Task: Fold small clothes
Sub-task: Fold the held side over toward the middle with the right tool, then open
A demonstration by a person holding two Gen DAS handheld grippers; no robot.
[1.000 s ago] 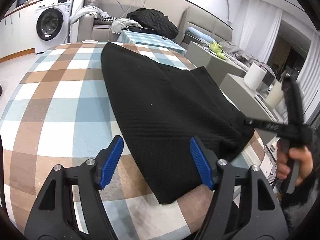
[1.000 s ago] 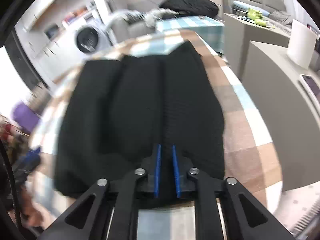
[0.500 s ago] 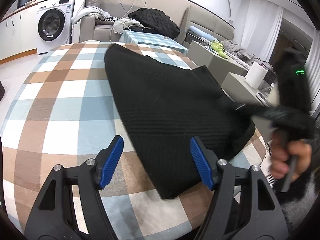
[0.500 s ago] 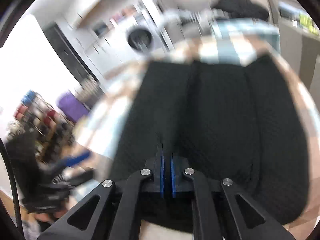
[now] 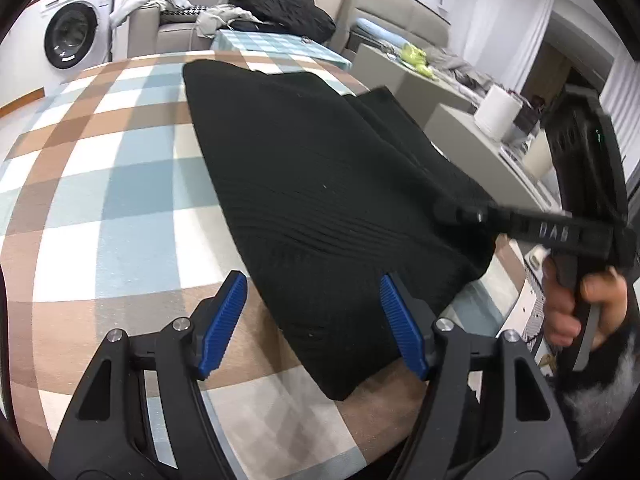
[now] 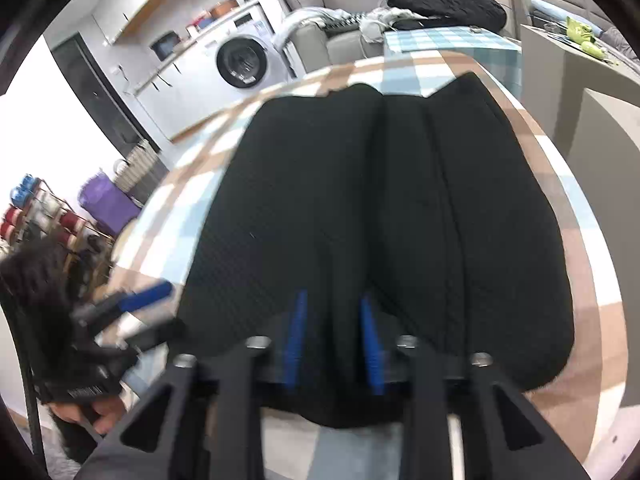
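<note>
A black knit garment (image 5: 320,184) lies folded lengthwise on the checked tablecloth (image 5: 112,184); it also fills the right wrist view (image 6: 380,208). My left gripper (image 5: 312,320) is open, its blue pads either side of the garment's near corner, just above the table. My right gripper (image 6: 334,340) has its jaws partly open over the garment's near edge, with a fold of cloth between the pads (image 6: 297,332). It shows from the side in the left wrist view (image 5: 460,212), over the garment's right edge.
The table edge (image 6: 600,320) drops off at the right. Grey cabinets (image 5: 460,120) with a paper roll (image 5: 498,110) stand beside it. A sofa with clothes (image 5: 280,12) and a washing machine (image 5: 72,36) are behind.
My right gripper was shut on the garment's edge and has now opened partway. It swung round over the edge. The left gripper stayed open and shifted slightly.
</note>
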